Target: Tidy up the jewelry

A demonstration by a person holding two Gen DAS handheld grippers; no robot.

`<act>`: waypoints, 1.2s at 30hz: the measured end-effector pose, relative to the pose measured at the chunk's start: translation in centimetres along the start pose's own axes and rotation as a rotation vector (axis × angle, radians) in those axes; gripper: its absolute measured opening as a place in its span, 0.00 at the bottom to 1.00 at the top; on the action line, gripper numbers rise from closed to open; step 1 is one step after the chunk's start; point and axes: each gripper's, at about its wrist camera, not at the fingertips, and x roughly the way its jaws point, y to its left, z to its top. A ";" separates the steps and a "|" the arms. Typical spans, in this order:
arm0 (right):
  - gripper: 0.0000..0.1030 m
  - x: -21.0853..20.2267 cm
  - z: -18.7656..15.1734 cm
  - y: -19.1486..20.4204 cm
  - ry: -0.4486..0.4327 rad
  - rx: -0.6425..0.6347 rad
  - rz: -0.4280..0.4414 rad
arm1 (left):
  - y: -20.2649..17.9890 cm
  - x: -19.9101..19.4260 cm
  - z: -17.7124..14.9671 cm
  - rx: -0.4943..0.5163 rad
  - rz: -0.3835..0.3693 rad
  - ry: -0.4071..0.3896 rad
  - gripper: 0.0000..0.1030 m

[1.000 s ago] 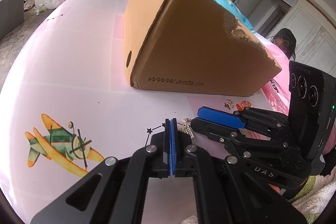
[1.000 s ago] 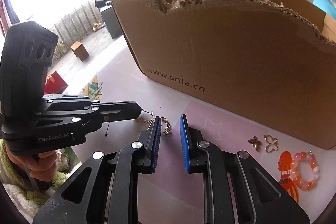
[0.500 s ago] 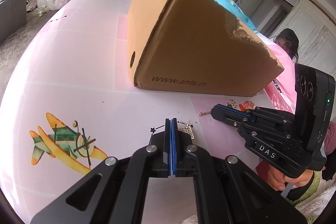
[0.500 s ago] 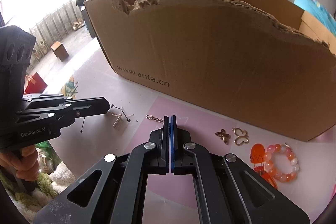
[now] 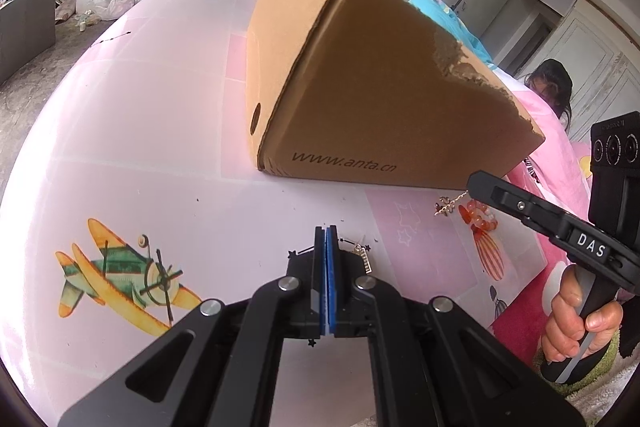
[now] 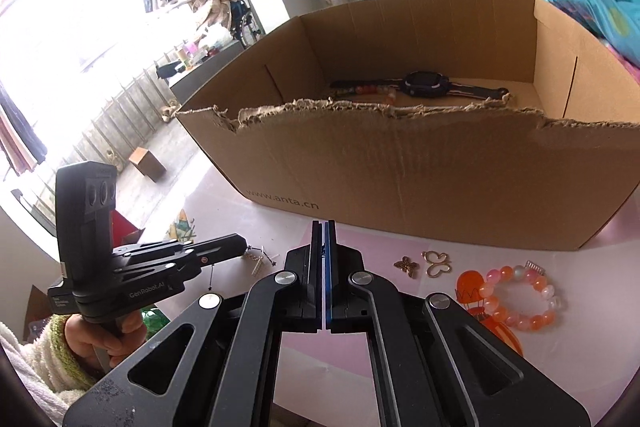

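Jewelry box [image 6: 420,171], "www.anta.cn" print

Both wrist views low, near, sharing cardboard box [image 5: 380,99].

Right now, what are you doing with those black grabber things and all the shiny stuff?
A person is tidying jewelry into the torn brown cardboard box. The right gripper is shut on a thin gold chain, lifted off the pink table. The left gripper is shut beside a star-charm necklace lying on the table. A dark wristwatch is already in the box. An orange-and-pink bead bracelet and two gold butterfly charms wait outside it.
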 end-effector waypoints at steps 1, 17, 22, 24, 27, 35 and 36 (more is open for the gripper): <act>0.00 -0.1 -0.1 -0.1 -0.008 0.003 0.004 | 0.1 -0.1 0.1 -0.009 -0.006 -0.005 0.01; 0.00 -3.8 3.4 2.1 -0.146 -0.050 0.076 | -4.1 -7.6 2.5 0.126 -0.162 -0.184 0.00; 0.00 -4.8 5.4 2.4 -0.199 -0.046 0.135 | -7.5 -11.0 4.4 0.218 -0.240 -0.282 0.00; 0.00 -5.2 6.2 2.4 -0.226 -0.039 0.126 | -8.7 -11.6 5.4 0.256 -0.262 -0.310 0.00; 0.00 -5.8 7.4 1.8 -0.263 -0.040 0.101 | -9.9 -11.4 7.6 0.286 -0.278 -0.316 0.00; 0.00 -3.2 11.1 -2.9 -0.193 0.024 0.022 | -10.5 -4.5 13.6 0.291 -0.177 -0.161 0.00; 0.00 -2.4 11.5 -3.8 -0.165 0.040 0.015 | -10.3 -3.2 14.0 0.288 -0.151 -0.136 0.00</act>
